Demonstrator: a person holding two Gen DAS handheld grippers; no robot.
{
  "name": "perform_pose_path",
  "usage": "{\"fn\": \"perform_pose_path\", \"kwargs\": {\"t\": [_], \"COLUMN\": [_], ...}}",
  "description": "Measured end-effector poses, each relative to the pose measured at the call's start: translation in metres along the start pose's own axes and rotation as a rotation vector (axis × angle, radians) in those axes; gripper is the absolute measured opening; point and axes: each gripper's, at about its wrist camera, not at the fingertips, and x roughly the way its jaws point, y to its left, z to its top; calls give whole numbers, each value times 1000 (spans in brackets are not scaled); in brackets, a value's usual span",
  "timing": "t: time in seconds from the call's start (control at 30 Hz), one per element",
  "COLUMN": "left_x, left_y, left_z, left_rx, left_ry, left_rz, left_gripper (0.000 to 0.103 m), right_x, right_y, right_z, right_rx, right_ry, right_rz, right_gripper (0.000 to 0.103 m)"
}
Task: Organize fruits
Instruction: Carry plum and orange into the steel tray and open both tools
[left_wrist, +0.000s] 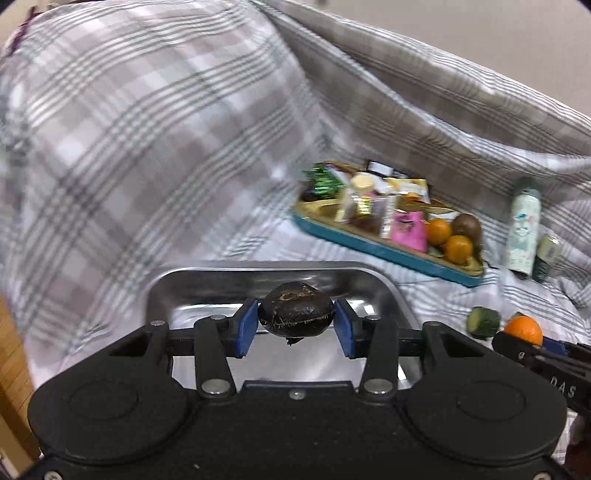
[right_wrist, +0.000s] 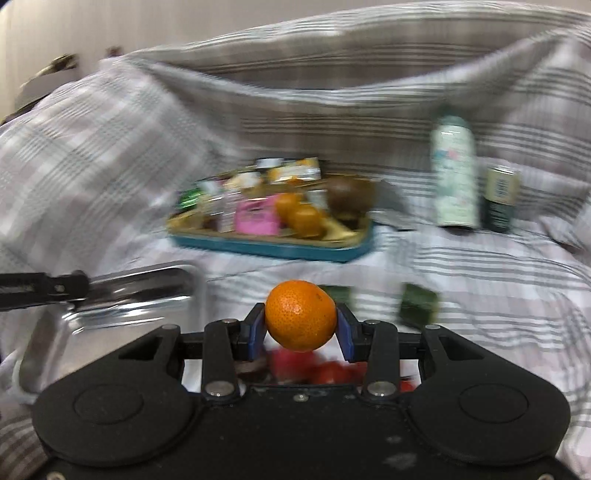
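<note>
Fruits are split between both tongs and a tray: the left tongs (left_wrist: 295, 325) pinch a dark, wrinkled, round fruit (left_wrist: 295, 314) between their blue pads, above a shiny steel tray (left_wrist: 384, 291) on the plaid bedding (left_wrist: 129, 147). The right tongs (right_wrist: 301, 328) pinch an orange mandarin (right_wrist: 301, 315) just beside that steel tray. Farther back lies a teal-rimmed tray (left_wrist: 369, 247) crowded with snack packets, two more mandarins (left_wrist: 448, 240) and a brown kiwi (left_wrist: 467, 227). Two green cut pieces (right_wrist: 419, 306) lie on the bedding near the right tongs, and a pale spray can (right_wrist: 454, 170) stands beside a small dark bottle (right_wrist: 500, 199).
</note>
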Motion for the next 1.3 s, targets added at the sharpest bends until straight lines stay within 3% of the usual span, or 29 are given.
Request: {"fn": "perform_pose_path", "kwargs": {"t": [0.17, 0.4, 0.7, 1.03, 1.3], "left_x": [-6, -13, 2, 3, 9], "left_y": [24, 43, 53, 35, 39], "left_z": [-10, -16, -22, -25, -22], "left_rx": [-58, -123, -177, -72, -79], "left_ry": [0, -16, 59, 54, 90], "left_rz": [34, 45, 67, 116, 106], "left_gripper": [52, 52, 52, 52, 52], "right_x": [3, 13, 29, 47, 53], "right_y": [44, 80, 85, 98, 100], "right_z": [-6, -10, -4, -5, -3], "right_rx": [-63, -87, -60, -95, -96], "right_ry": [43, 107, 148, 176, 186], "right_rz": [84, 134, 93, 43, 30], "right_gripper": [41, 41, 42, 42, 42]}}
